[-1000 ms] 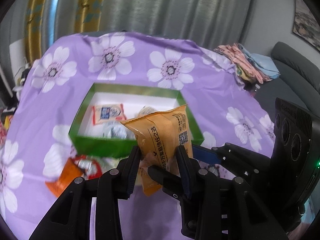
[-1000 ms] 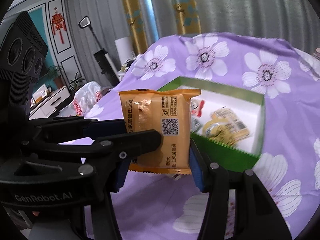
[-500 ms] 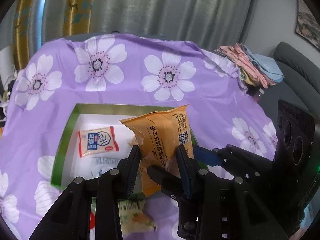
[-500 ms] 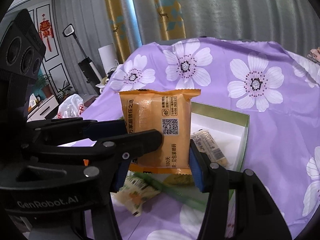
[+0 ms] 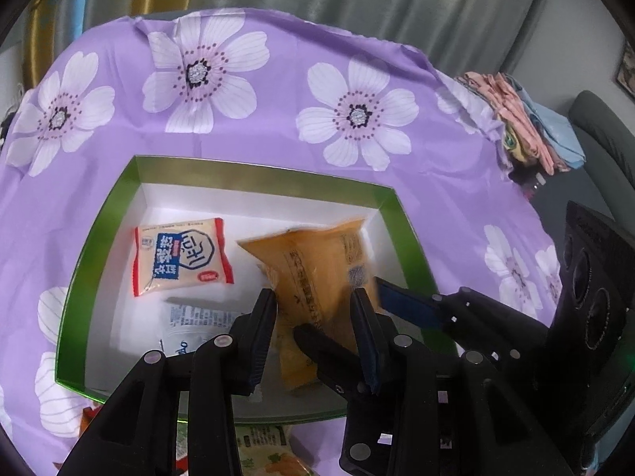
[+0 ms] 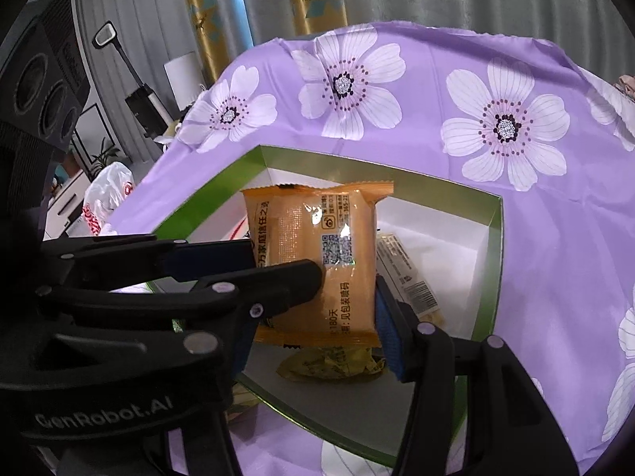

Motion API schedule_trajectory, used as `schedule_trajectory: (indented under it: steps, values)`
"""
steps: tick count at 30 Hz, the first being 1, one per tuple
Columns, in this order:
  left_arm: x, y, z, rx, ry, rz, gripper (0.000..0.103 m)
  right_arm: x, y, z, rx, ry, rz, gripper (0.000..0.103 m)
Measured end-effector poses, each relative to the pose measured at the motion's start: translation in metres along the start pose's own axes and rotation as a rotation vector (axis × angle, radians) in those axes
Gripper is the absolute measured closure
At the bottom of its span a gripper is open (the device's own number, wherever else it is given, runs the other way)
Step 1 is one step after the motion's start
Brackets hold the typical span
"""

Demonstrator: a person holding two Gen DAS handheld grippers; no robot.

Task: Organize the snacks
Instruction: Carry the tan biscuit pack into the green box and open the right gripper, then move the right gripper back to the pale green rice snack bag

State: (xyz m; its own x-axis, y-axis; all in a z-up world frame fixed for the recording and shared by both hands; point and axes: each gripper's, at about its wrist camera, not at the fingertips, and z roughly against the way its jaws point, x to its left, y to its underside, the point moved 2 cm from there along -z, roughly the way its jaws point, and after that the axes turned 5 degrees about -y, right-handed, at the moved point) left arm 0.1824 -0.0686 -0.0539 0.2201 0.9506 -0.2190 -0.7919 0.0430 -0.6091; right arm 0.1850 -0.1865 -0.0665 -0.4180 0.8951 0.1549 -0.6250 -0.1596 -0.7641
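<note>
An orange snack packet [image 5: 317,273] [image 6: 317,258] hangs above the green box [image 5: 99,238] [image 6: 494,238] with a white inside. Both grippers close on it: my left gripper [image 5: 313,301] pinches its lower part, and my right gripper [image 6: 317,309] holds it from the other side, its fingers crossing the left one's. In the box lie a red and white packet [image 5: 180,256], a white wrapper [image 5: 198,317], a long beige packet [image 6: 405,273] and a yellow-green packet [image 6: 333,361].
The box sits on a purple cloth with white flowers [image 5: 357,115] [image 6: 504,127]. More packets [image 5: 262,448] lie on the cloth just in front of the box. Folded clothes [image 5: 528,123] and a grey sofa [image 5: 603,127] are at the right.
Both grippers have carried the orange packet forward and down, from in front of the box to over its inside. The box now fills the middle of both views.
</note>
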Motion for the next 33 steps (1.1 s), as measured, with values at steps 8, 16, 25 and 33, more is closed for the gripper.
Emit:
schedule_trajectory:
  steps: [8,16,25,33]
  values:
    - [0.02,0.003,0.015,-0.02,-0.037,0.048,0.024,-0.006,0.004,0.016,-0.023,0.034,-0.011,0.033]
    - [0.041,0.021,0.046,-0.044,-0.085,0.082,0.022,-0.005,0.027,0.049,-0.054,0.018,-0.043,0.029]
    - [0.038,0.058,0.073,-0.048,-0.146,0.081,0.022,0.014,0.059,0.069,-0.046,-0.026,-0.059,0.029]
    - [0.027,0.085,0.097,-0.058,-0.237,0.035,0.022,0.039,0.08,0.083,-0.026,-0.069,-0.043,0.029]
